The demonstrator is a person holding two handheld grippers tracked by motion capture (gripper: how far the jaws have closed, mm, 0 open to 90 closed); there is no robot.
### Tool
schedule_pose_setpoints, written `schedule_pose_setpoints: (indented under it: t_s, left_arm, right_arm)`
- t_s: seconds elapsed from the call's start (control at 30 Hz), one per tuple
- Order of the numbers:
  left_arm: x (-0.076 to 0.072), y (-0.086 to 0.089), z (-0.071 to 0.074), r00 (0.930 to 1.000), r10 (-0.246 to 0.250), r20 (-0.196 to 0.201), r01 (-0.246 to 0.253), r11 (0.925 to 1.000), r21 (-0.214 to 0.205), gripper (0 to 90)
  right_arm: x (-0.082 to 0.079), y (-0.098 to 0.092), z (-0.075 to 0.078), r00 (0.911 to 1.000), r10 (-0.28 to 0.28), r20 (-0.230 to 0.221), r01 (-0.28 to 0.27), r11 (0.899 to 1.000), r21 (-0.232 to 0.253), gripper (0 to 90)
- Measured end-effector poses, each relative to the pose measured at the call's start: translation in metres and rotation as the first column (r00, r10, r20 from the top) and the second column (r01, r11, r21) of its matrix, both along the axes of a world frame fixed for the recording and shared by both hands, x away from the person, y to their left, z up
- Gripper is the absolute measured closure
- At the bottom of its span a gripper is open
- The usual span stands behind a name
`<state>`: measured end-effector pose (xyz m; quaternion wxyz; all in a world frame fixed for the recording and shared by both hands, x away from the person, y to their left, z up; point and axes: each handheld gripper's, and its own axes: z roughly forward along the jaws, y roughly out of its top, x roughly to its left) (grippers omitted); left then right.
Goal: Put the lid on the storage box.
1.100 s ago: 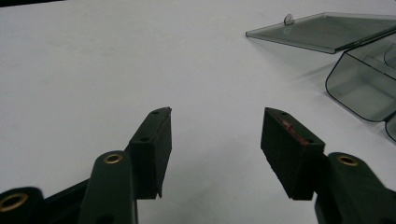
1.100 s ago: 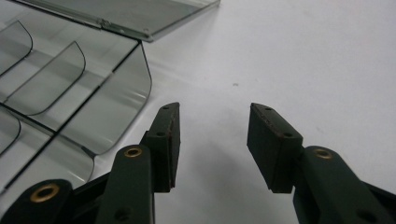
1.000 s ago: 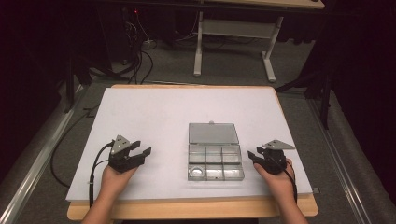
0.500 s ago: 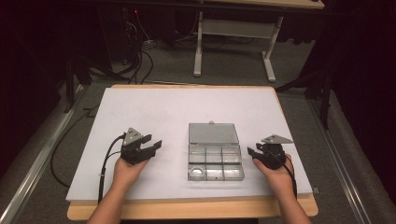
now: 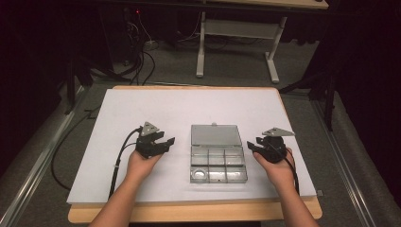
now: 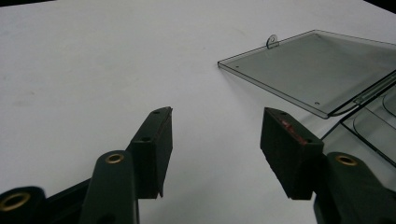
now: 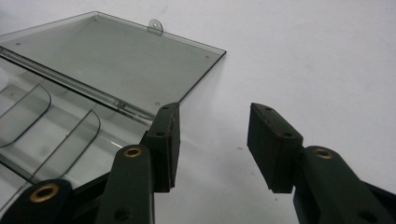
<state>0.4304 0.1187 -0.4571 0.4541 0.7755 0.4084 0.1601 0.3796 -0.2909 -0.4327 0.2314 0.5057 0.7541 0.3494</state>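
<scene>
White table top [image 5: 198,113] takes up most of the scene, bare surface on all sides of both hands. On it, between the two grippers, sits the clear plastic compartment box [image 5: 217,163], open: base nearest the person, split into small compartments in two rows, hinged lid [image 5: 215,134] swung back and lying flat on the table beyond the base. Small hang tab on the lid's far edge. Can't tell what, if anything, is in the compartments; something pale shows in the near left one, too small to read. Left gripper [image 5: 163,142] is just off the box's left side, near but not touching, jaws pointing toward the box and slightly away from the person, grey three-cornered plate on top, cable trailing back along the forearm. Jaws spread wide, nothing between them; they've just opened a touch further. In the left gripper view [image 6: 215,140] only bare table lies between the pads, with the lid's corner ahead and to the right of the right jaw. Right gripper [image 5: 255,144] is just off the box's right side, also apart from it, jaws aimed at the box. Spread as well, empty. In the right gripper view [image 7: 212,140] the gap shows bare table; lid corner and base sit ahead-left, passing behind the left jaw.
</scene>
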Motion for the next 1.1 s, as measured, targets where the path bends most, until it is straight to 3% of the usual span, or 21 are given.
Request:
schedule_pose_setpoints:
  t_s: [0.3,0.43,0.63,0.8,0.93,1.1]
  left_arm:
    - [0.01,-0.024,0.007,0.9996,-0.011,-0.025,0.01,0.9994,-0.032,43.3]
    - [0.015,-0.045,0.007,0.9988,-0.036,-0.032,0.036,0.9994,-0.005,41.8]
    - [0.023,-0.068,0.001,0.9944,-0.078,-0.072,0.077,0.997,-0.011,38.4]
    - [0.027,-0.079,-0.008,0.9897,-0.074,-0.122,0.068,0.996,-0.059,37.7]
    - [0.029,-0.083,-0.012,0.9854,-0.081,-0.15,0.071,0.9949,-0.071,36.7]
    - [0.033,-0.083,-0.015,0.9773,-0.091,-0.191,0.069,0.9909,-0.115,36.0]
  right_arm:
    - [0.018,0.011,0.01,1.0,0.007,-0.004,-0.007,1.0,0.011,54.4]
    - [0.027,0.016,0.01,0.9997,-0.005,-0.025,0.005,1.0,0.021,52.3]
    - [0.039,0.027,0.004,0.9989,-0.012,-0.046,0.013,1.0,0.016,52.3]
    - [0.047,0.031,-0.003,0.9965,-0.019,-0.082,0.023,0.999,0.046,51.1]
    - [0.052,0.032,-0.008,0.9933,-0.011,-0.115,0.019,0.997,0.069,52.2]
    - [0.055,0.033,-0.011,0.992,-0.01,-0.126,0.023,0.994,0.103,49.6]
